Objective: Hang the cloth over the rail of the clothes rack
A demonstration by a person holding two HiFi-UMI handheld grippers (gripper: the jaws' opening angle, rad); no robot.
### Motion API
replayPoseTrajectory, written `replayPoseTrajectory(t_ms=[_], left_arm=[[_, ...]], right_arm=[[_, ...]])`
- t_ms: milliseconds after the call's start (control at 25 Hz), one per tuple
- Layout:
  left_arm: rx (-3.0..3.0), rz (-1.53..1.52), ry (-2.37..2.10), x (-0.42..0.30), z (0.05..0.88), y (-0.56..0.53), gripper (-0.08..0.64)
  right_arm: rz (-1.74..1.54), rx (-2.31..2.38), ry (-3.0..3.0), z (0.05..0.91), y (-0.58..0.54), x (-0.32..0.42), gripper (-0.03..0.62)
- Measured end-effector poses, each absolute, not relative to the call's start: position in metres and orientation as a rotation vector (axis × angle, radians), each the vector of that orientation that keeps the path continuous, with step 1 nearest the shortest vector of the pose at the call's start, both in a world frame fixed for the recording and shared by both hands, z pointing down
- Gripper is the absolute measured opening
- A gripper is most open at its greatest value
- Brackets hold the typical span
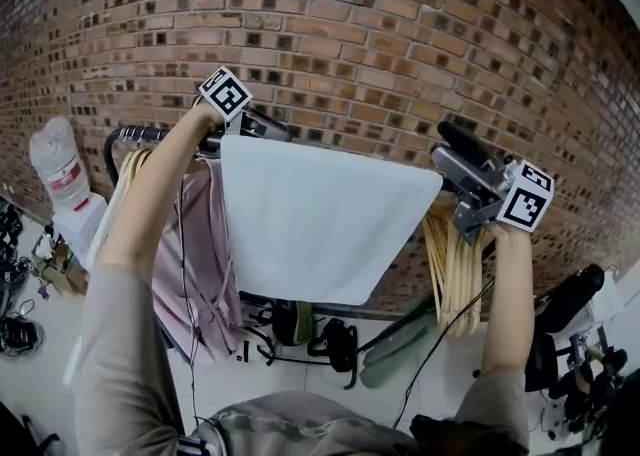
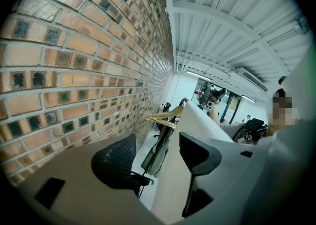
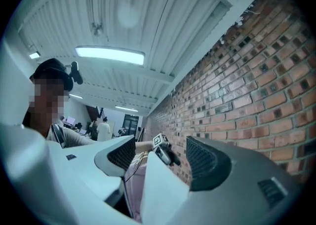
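A white cloth [image 1: 320, 224] hangs in front of the brick wall, its top edge stretched between my two grippers at the height of the black rail [image 1: 140, 134]. My left gripper [image 1: 270, 130] is at the cloth's top left corner. Its jaws stand apart in the left gripper view, where the cloth [image 2: 170, 189] runs between them. My right gripper [image 1: 448, 152] is at the top right corner, also open, with the cloth's corner [image 3: 158, 194] lying loose between its jaws. The cloth hides the rail beneath it.
A pink garment [image 1: 195, 254] hangs on the rack left of the cloth, and wooden hangers [image 1: 455, 254] hang to its right. The brick wall [image 1: 380, 34] is close behind. Bags [image 1: 335, 339] and clutter lie on the floor below; a white sack [image 1: 60, 169] stands far left.
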State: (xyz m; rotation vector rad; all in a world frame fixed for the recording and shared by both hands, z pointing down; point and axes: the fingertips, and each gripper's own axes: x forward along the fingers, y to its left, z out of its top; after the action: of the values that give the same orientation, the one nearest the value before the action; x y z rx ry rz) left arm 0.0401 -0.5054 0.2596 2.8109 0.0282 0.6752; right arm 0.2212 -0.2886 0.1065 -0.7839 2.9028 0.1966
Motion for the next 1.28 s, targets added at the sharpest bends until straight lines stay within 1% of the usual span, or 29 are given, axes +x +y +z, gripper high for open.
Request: replayPoseTrajectory(t_ms=[240,440,600,840,1040,1200,1240,1280], left_arm=[[2.829,0.619,0.041,0.043,0.253,-0.501,0.281],[2.821,0.602,0.042,0.04,0.252,-0.5,0.281],[2.856,0.608,-0.004,0.04,0.25,-0.505,0.281],[2.85,0.609,0.015,0.041,0.254,-0.505,0.281],[2.842,0.587,0.026,0.043,0.252,-0.502,0.28],[2.851,0.569,0.039,0.043,0.249,-0.5,0.28],[2.853,0.565,0.04,0.042,0.248,-0.499,0.279],[2.858,0.567,0.037,0.042,0.248,-0.5,0.279]], right_arm=[[-0.1,-0.774,2.978,0.178,-0.272,0.217,0.331],[-0.059,-0.912,3.05,0.238,-0.27,0.223,0.331],[-0.143,-0.959,2.977,0.251,-0.272,0.247,0.331],[-0.143,-1.178,2.933,0.273,-0.29,0.283,0.331],[-0.167,-1.284,2.913,0.284,-0.316,0.297,0.33],[-0.173,-1.278,2.9,0.291,-0.327,0.3,0.33],[-0.159,-1.258,2.9,0.291,-0.327,0.298,0.324],[-0.142,-1.235,2.901,0.29,-0.327,0.296,0.256]])
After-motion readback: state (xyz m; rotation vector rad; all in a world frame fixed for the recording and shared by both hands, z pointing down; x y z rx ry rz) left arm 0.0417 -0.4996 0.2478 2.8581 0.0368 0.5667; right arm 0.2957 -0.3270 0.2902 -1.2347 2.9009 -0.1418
